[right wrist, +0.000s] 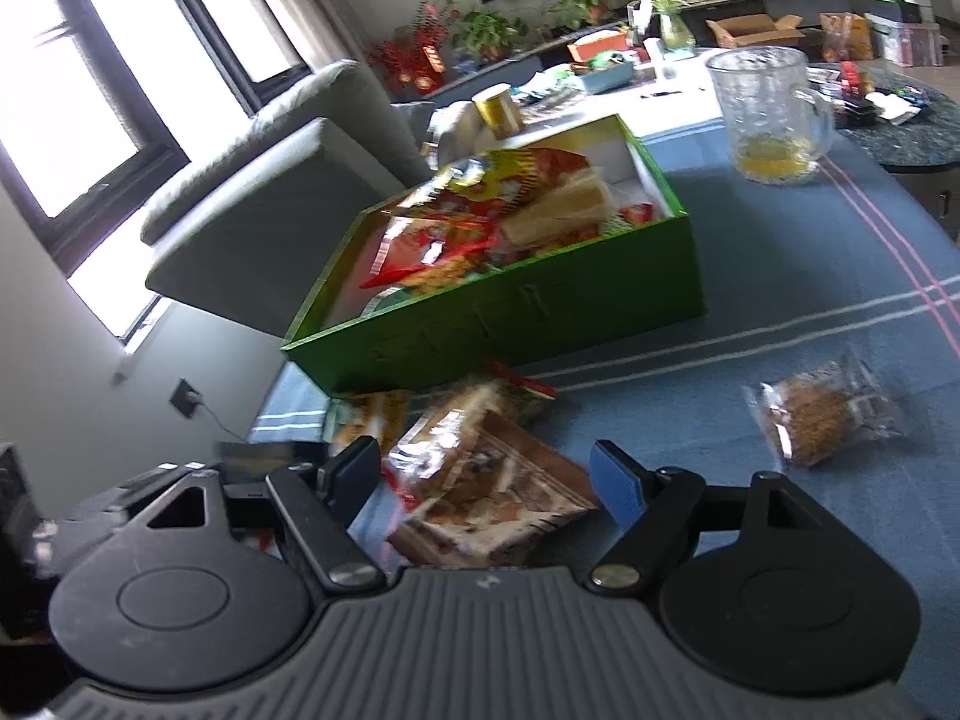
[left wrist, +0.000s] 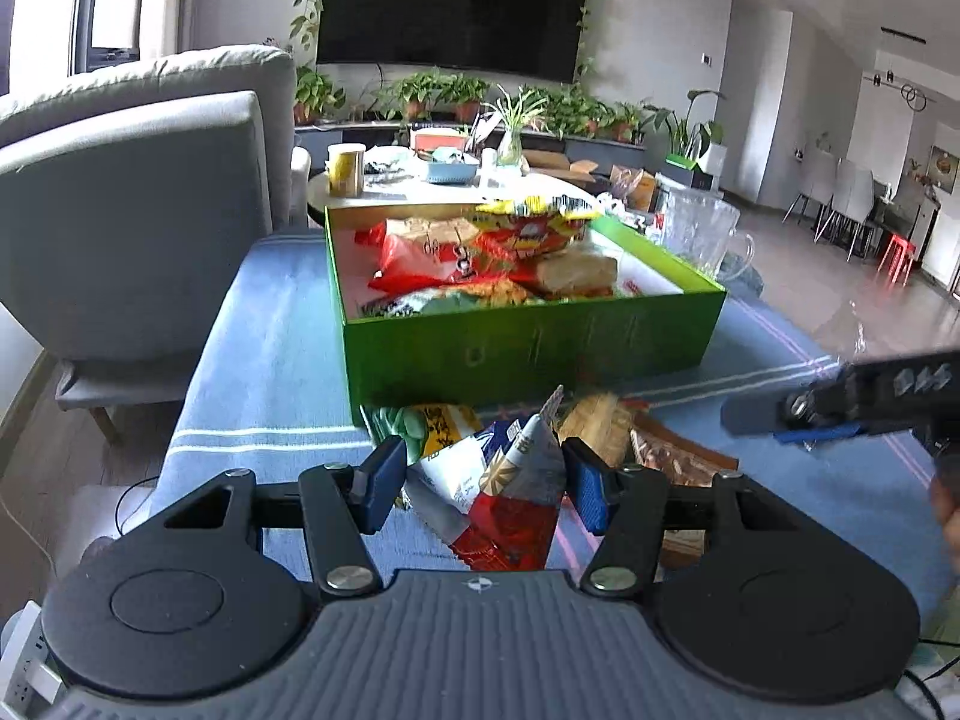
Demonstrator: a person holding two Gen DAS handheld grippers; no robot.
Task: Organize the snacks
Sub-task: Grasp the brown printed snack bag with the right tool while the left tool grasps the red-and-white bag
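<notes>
A green box holds several snack packets on the blue tablecloth; it also shows in the right wrist view. My left gripper is open with a white, blue and red snack packet between its fingers, not clamped. A green-yellow packet and a brown packet lie beside it. My right gripper is open above a brown snack packet. The right gripper's tip also shows at the right of the left wrist view. A clear-wrapped brown snack lies apart on the right.
A grey sofa stands to the left of the table. A glass jug with some yellow liquid stands behind the box on the right. A yellow-white cup and clutter sit on a round table beyond.
</notes>
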